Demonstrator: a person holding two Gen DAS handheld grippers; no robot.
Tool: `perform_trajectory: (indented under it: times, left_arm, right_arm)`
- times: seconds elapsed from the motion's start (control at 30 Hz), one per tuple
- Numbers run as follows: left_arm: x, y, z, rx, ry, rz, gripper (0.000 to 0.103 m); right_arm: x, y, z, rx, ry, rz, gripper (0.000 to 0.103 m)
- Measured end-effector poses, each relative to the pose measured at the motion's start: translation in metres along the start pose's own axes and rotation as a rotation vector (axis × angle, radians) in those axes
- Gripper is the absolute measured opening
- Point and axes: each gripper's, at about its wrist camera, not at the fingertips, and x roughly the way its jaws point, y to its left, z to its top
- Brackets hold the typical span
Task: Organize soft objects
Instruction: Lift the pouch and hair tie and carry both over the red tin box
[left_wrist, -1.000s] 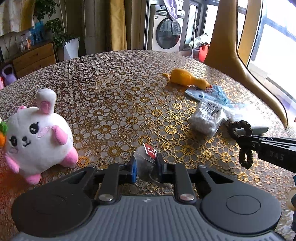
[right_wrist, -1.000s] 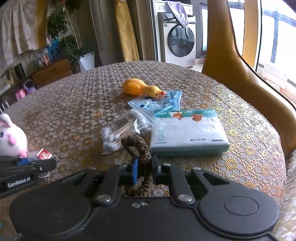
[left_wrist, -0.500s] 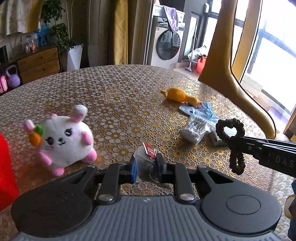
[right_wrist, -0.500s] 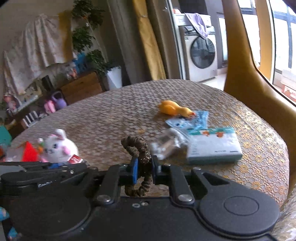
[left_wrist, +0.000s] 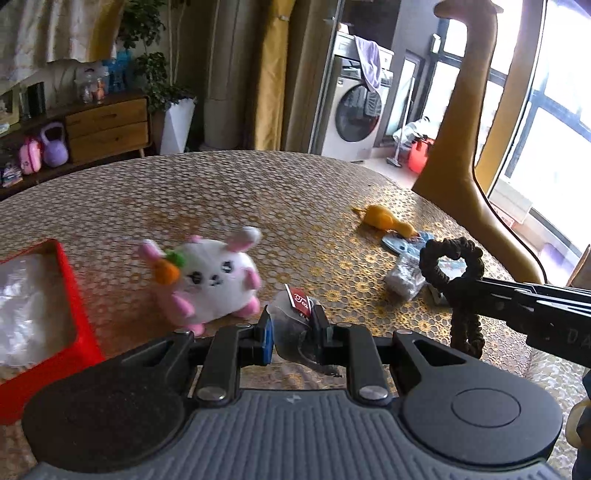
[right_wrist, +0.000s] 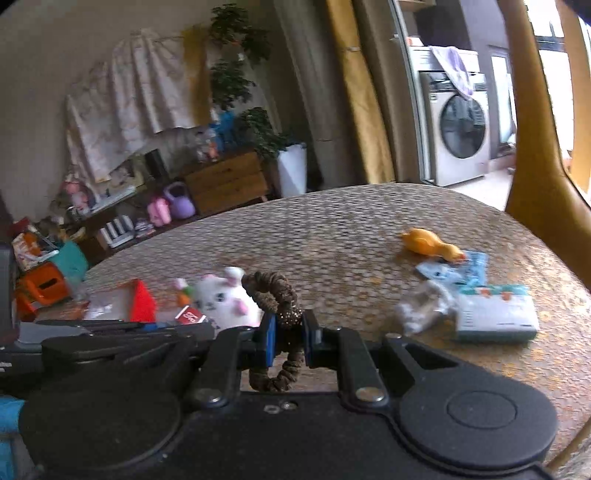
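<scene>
Left gripper (left_wrist: 291, 332) was pinched on a single tea bag (left_wrist: 295, 317) with a red tag, held in the air just in front of the plush rabbit (left_wrist: 214, 277); the right gripper (right_wrist: 290, 334) was likewise clamped on one brown hair scrunchie (right_wrist: 275, 295), carried to the right of the rabbit. Both loads looked to be in transit, so the step in hand seemed to be the carry toward the one red box (left_wrist: 79, 317), which sat on the table (left_wrist: 229, 192) just left of the rabbit with something white inside. The next move would likely call for bringing each gripper over the box opening before letting go. Right of the rabbit, well apart from it, lay one bag of cotton swabs (right_wrist: 421, 310), one tissue pack (right_wrist: 496, 314), one blue packet (right_wrist: 452, 271) and, farthest, one yellow duck toy (right_wrist: 430, 243).
</scene>
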Motion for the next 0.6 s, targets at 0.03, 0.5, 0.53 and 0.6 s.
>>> perform_trajectory:
  times: [0.03, 0.5, 0.53, 0.6]
  left_arm:
    - [-0.005, 0.005, 0.0, -0.004, -0.002, 0.006, 0.02]
    - [-0.065, 0.087, 0.004, -0.065, -0.05, 0.091, 0.02]
    - [-0.069, 0.093, 0.004, -0.07, -0.055, 0.097, 0.02]
    - [-0.076, 0.106, 0.003, -0.08, -0.06, 0.107, 0.02]
  right_arm:
    - [0.0, 0.007, 0.002, -0.008, 0.001, 0.011, 0.014]
    - [0.015, 0.097, 0.017, -0.11, 0.021, 0.157, 0.014]
    - [0.017, 0.104, 0.018, -0.114, 0.027, 0.17, 0.014]
    - [0.02, 0.116, 0.019, -0.124, 0.037, 0.193, 0.014]
